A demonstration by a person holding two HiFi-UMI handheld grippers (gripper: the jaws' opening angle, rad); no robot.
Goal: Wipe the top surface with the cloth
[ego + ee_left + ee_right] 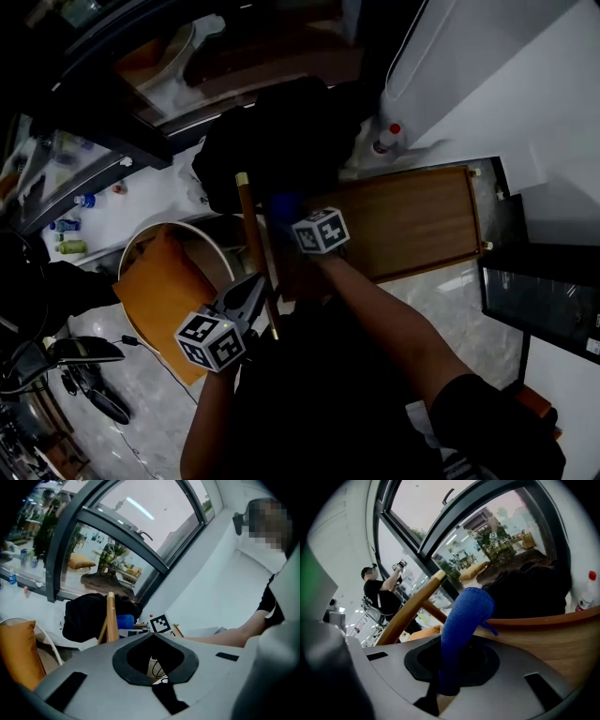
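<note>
Right gripper [457, 644] has its jaws pinched tight on the blue cloth [466, 616], and the cloth's rounded end stands up over the left end of the wooden top [412, 220], just beside the wooden post [255, 244]. Left gripper [152, 635] hangs off the top's near-left corner, jaws pressed together on nothing, near the orange cushion [155, 295]. A black bag [281, 141] lies past the far-left corner.

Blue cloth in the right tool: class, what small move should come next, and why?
Probably lower the right tool so the blue cloth lies flat on the wooden table top. The tool is shut on the cloth, which stands up bunched at the top's edge rather than spread on the wood, so wiping contact seems not yet made.
</note>
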